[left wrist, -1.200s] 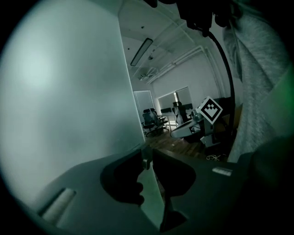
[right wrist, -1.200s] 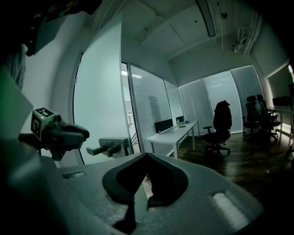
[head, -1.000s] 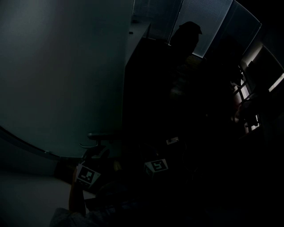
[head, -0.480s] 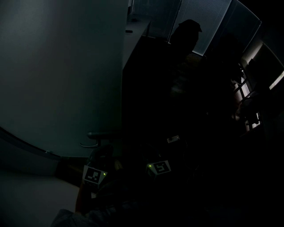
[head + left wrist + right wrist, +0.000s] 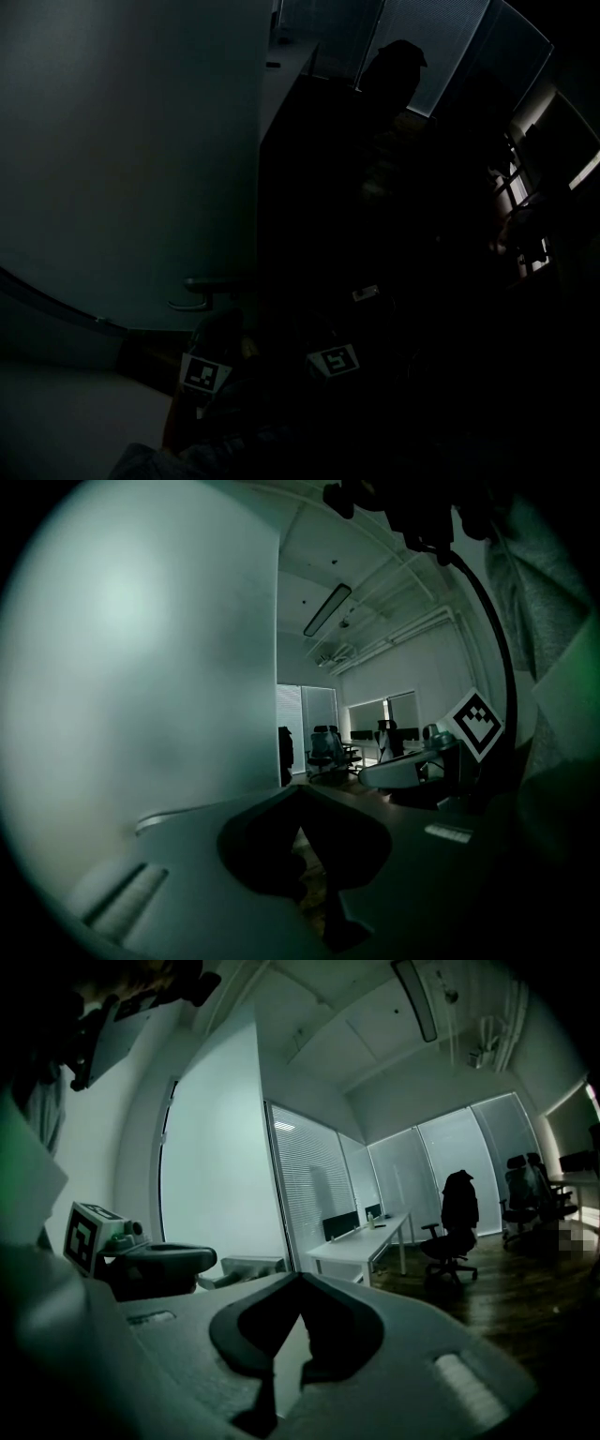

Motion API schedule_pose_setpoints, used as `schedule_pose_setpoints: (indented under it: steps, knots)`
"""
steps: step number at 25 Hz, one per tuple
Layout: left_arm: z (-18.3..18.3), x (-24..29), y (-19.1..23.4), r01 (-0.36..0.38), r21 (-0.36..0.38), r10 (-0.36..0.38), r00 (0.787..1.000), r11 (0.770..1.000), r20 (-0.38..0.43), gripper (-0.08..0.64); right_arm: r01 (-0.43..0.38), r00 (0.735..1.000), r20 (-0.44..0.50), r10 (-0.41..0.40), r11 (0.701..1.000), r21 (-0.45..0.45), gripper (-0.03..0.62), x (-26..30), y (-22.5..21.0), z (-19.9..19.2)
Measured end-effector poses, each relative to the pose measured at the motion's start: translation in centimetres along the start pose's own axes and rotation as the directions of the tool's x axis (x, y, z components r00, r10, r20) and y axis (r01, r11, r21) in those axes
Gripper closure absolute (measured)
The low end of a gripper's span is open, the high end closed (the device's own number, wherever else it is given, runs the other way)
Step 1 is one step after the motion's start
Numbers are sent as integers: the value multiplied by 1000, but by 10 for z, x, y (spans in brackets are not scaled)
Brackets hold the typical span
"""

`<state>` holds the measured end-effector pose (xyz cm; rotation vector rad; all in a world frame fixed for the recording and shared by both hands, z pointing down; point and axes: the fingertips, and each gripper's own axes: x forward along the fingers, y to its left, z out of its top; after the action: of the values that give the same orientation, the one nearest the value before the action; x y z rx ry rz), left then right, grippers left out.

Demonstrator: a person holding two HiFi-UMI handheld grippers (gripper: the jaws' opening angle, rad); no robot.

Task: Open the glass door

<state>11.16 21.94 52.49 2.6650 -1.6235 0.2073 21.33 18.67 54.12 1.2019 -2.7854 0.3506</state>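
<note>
Glass door [image 5: 141, 159]: frosted panel at the left, with its handle [image 5: 187, 305] low on the upright right edge

Left gripper [image 5: 298, 794]: the jaws have just been closing and are now pressed together with nothing between them. The handle lies just to their left

Right gripper [image 5: 298, 1279]: jaws together, empty, to the right and clear of the door

Progress: the room shows past the door's edge, but whether the panel has left its frame cannot be settled

Clearance: a desk [image 5: 361, 1246] and a chair [image 5: 455, 1232] stand far beyond the door, with bare floor between
</note>
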Motion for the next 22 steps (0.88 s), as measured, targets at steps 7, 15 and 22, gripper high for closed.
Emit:
schedule_pose_setpoints:
  steps: [7,15,22]
  knots:
    - [5,-2,5,-14,9,14,1000,1000,10,555,-8,1000,-5,8,1000,-8,591,0,1,2]
    - [6,-2,5,-14,19,14,1000,1000,7,555,-18,1000,-9,18,1000,-23,591,1,1,1]
    - [8,-4,5,-19,28,19,1000,999,12,555,-12,1000,-7,12,1000,-20,591,0,2,2]
